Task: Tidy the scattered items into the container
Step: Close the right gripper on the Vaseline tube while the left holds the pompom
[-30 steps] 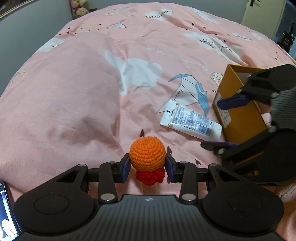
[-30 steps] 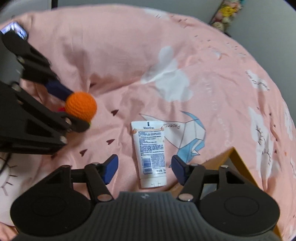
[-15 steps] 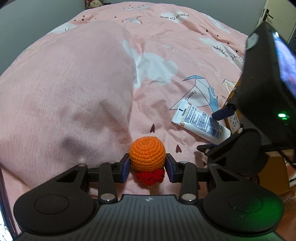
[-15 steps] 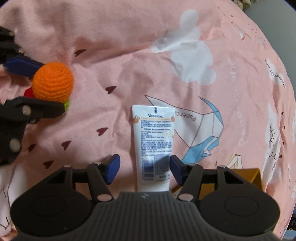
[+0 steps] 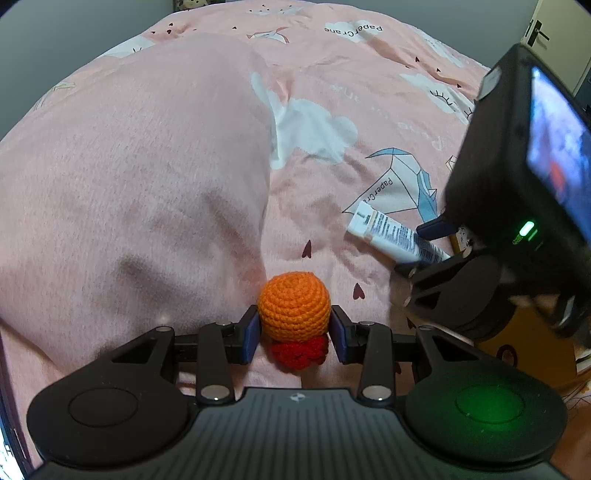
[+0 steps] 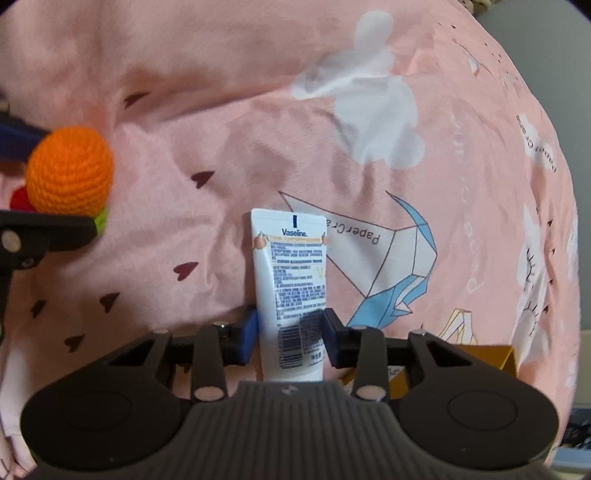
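My left gripper (image 5: 294, 334) is shut on an orange crochet toy (image 5: 294, 310) with a red underside, held just above the pink bedspread. The toy also shows at the left of the right wrist view (image 6: 69, 171). My right gripper (image 6: 290, 332) is shut on the lower end of a white Vaseline tube (image 6: 291, 280) that lies on the bedspread; the tube also shows in the left wrist view (image 5: 391, 232). The yellow cardboard box (image 6: 487, 360) sits just right of the right gripper, mostly hidden behind it; it also shows in the left wrist view (image 5: 532, 343).
The pink bedspread (image 5: 166, 166) with cloud and paper-crane prints bulges up in a mound at the left. The right gripper's body and camera screen (image 5: 524, 184) fill the right side of the left wrist view. A door (image 5: 554, 33) stands far back right.
My right gripper moved forward and down over the tube and closed its fingers on the tube's lower end. My left gripper kept its hold on the crochet toy and shifted slightly.
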`<action>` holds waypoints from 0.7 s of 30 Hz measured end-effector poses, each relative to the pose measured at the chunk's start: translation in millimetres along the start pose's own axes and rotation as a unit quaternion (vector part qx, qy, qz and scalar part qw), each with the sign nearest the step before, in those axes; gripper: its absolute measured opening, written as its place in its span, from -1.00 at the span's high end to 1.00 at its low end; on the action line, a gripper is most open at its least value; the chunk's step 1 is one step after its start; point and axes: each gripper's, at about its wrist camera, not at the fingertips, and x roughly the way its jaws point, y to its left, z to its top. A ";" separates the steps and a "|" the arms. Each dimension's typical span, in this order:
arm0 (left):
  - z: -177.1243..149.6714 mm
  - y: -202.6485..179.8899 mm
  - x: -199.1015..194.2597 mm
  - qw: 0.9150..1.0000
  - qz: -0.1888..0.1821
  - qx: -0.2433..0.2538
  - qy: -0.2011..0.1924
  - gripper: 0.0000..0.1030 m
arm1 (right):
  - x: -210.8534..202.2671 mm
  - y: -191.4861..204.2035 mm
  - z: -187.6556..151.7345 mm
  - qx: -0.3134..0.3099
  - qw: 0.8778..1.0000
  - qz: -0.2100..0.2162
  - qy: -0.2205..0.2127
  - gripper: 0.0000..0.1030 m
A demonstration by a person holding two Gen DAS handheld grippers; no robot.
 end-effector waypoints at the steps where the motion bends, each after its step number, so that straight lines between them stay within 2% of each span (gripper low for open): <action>1: 0.2 0.2 -0.1 1.000 -0.001 0.000 0.000 0.13 | -3.2 -3.6 -1.0 0.008 1.000 0.004 -0.004 0.46; 6: 0.5 1.5 -0.4 1.000 -0.002 0.001 0.000 0.13 | -21.1 -24.2 -5.7 0.069 0.995 0.071 -0.022 0.51; 9: 0.8 0.7 0.5 1.000 -0.003 0.002 0.001 0.13 | -31.1 -35.0 -10.1 0.122 0.979 0.158 -0.030 0.52; 11: 0.0 0.0 0.9 1.000 -0.003 0.006 0.002 0.13 | -34.5 -27.5 -14.6 0.139 0.971 0.191 -0.031 0.52; 13: -1.3 -1.5 2.2 1.000 -0.003 0.009 0.004 0.13 | -32.5 -20.3 -15.4 0.147 0.968 0.200 -0.027 0.52; 16: -2.3 -3.1 3.1 1.000 -0.003 0.011 0.005 0.12 | -19.7 -15.6 -13.6 0.144 0.976 0.165 -0.015 0.54; 21: -3.3 -3.3 3.4 1.000 -0.004 0.012 0.007 0.12 | -2.5 -16.3 -6.7 0.155 0.974 0.168 -0.010 0.51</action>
